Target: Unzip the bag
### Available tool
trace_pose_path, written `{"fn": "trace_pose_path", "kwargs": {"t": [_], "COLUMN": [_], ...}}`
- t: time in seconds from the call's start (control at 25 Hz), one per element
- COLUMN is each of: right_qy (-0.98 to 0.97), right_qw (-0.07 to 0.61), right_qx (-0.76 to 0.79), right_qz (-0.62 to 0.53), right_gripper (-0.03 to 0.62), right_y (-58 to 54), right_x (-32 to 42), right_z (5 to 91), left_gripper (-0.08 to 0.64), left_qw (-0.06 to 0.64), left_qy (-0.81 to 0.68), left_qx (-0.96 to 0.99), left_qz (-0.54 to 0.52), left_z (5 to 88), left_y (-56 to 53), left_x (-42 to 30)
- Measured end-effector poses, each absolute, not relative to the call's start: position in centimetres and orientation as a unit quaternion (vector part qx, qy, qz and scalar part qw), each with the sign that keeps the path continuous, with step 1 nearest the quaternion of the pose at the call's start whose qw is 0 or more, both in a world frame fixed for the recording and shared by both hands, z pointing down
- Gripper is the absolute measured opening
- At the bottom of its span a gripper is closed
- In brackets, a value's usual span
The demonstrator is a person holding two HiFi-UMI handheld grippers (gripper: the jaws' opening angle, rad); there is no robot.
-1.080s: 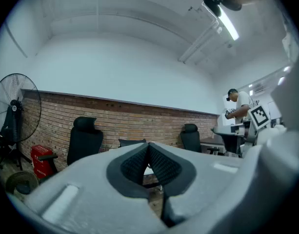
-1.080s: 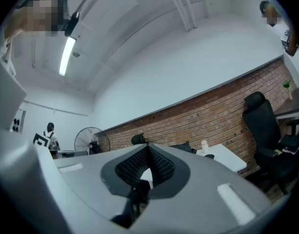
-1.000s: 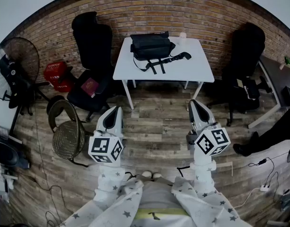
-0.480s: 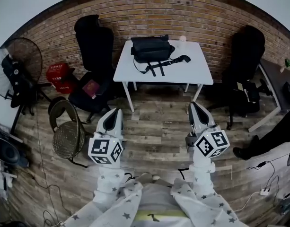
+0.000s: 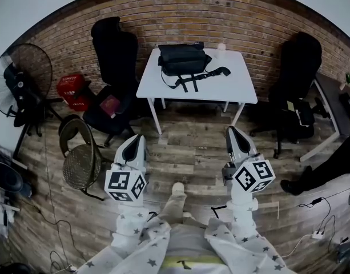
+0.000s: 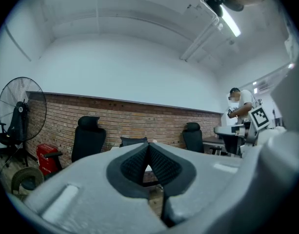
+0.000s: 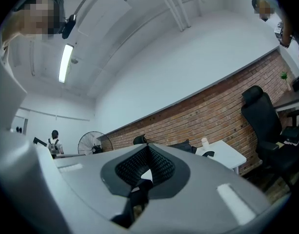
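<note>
A black bag (image 5: 184, 57) with a loose strap (image 5: 210, 73) lies at the back left of a small white table (image 5: 232, 84) against the brick wall. Both grippers hang over the wooden floor well short of the table. My left gripper (image 5: 139, 139) is shut with nothing between its jaws, and so is my right gripper (image 5: 232, 132). In the left gripper view the bag (image 6: 133, 141) shows just above the shut left gripper (image 6: 148, 152). The right gripper view has the bag (image 7: 181, 146) behind the shut right gripper (image 7: 148, 155), with the table (image 7: 226, 154) to the right.
Black office chairs stand left (image 5: 113, 56) and right (image 5: 296, 67) of the table. A red basket (image 5: 71, 90), a standing fan (image 5: 17, 79) and a round wicker chair (image 5: 82, 163) are on the left. A desk (image 5: 334, 104) is at the right. Cables trail across the floor. A person (image 6: 237, 112) stands far right.
Both grippers stay about where they were and shut. The person's foot has stepped forward between them, and the view has shifted slightly.
</note>
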State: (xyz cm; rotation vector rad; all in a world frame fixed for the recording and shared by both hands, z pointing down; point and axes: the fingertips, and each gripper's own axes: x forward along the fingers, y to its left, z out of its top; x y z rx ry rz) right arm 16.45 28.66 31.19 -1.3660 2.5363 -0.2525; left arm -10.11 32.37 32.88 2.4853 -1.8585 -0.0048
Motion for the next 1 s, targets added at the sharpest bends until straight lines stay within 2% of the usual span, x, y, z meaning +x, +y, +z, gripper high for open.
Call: {"fn": "trace_pose_path", "kwargs": {"t": [0.44,1.0], "right_qy": [0.868,0.870], "right_qw": [0.120,0.110], "right_qx": [-0.476,-0.471], "right_qz": [-0.082,-0.096], "right_gripper": [0.000,0.000], "right_y": [24.3,10.5], "right_x": [17.0,13.4], "right_z": [31.8,32.6], "left_gripper": [-0.002,-0.002], "left_qw": [0.021,0.036], "left_qy": [-0.587,-0.583], "left_qx": [0.809,0.811], "left_qz": [0.000,0.005], "left_z": [33.7,34.5], "left_y": [27.1,13.7], "left_x": [-9.2,-11.7]}}
